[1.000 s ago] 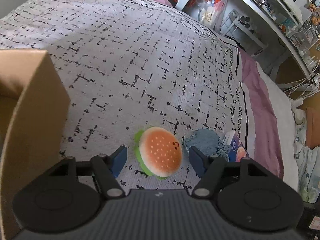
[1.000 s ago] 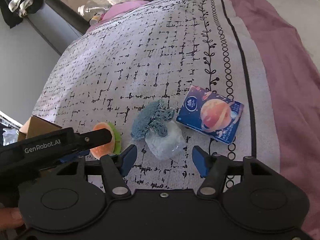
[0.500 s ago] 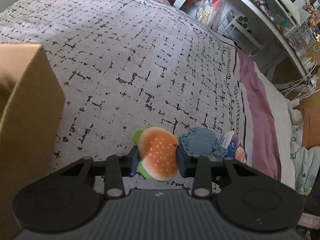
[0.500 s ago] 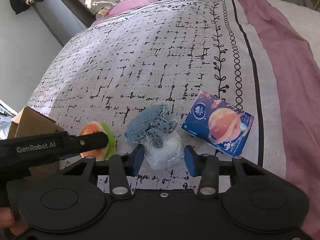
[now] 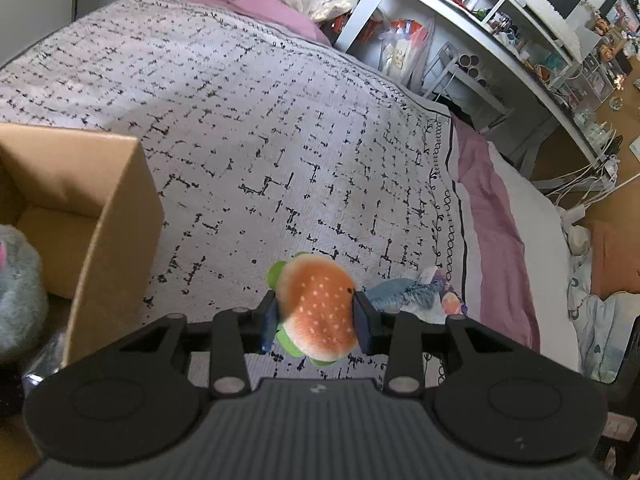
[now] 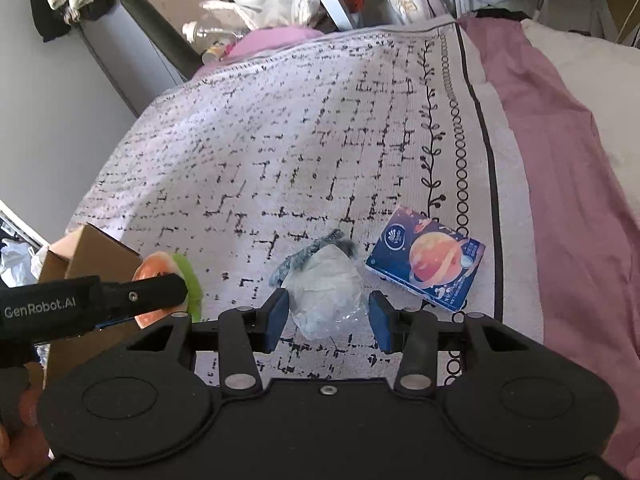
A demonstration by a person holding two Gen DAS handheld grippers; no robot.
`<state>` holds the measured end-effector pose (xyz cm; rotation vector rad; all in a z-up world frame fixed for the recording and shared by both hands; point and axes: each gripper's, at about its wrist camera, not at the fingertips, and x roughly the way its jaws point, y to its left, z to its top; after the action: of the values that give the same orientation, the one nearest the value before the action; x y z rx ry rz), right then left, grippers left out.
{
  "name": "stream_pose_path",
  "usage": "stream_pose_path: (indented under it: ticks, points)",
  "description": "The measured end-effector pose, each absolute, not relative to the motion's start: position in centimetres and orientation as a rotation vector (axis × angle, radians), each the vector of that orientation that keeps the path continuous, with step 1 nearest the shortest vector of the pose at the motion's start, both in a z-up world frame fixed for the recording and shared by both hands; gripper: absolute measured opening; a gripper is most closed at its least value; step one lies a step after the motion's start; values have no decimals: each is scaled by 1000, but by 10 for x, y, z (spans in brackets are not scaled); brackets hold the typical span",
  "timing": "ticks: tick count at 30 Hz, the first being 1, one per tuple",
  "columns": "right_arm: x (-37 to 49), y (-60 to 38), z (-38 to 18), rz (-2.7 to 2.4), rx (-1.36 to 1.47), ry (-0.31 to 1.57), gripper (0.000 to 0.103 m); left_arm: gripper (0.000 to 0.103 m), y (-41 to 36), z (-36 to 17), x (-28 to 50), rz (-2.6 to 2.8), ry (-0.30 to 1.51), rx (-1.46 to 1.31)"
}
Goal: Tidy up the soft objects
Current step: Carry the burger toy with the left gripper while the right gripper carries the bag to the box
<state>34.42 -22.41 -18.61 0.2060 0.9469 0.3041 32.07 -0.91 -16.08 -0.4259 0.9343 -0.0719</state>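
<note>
Plush orange and green fills the lower centre of the left wrist view: the left gripper (image 5: 316, 320) has its fingers (image 5: 269, 320) clamped on the burger toy (image 5: 318, 312), one pad on each side, and the toy looks lifted a little clear of the bedspread (image 5: 260, 140). Those fingers closed on it within the last second and now hold steady. At the left edge of that frame stands the open cardboard box (image 5: 112, 216), with something grey and fluffy (image 5: 18, 280) already inside.

In the right wrist view, the right gripper (image 6: 326, 316) has likewise closed its fingers (image 6: 276, 316) on a clear bag (image 6: 326, 292) that carries a blue knitted piece (image 6: 312, 250) at its top. The left pad presses the plastic; the right pad seems to touch only the bag's edge, so that grip looks lighter. To the right of it, a dark blue pack (image 6: 426, 262) printed with a planet lies flat on the bedspread, apart from the bag. At the left of this frame the left gripper shows side-on with the burger toy, the box corner just behind it.

Judged from this, the step in hand is the lift after a double pick. Next, each load should swing left over the box's open top before the fingers part; the bag may slip or sag, so a steady carry matters. The pack remains to be collected.
</note>
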Motion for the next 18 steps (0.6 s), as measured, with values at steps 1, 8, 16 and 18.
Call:
stream_pose_path:
  ticks: [1,8,16,18]
  points:
    - [343,-224,-184,305,206,941,43,38,-9,-158,318,-72,931,-424]
    - [334,-227,-175,301,205,924,43,38,-6,-142,304,-67,910,-413]
    - [322,-227,-165,306,214,918,43,38,-4,-130,290,-63,897,-399]
    - [319,-227,-163,306,213,914,43,38,-4,-127,288,-63,894,-395]
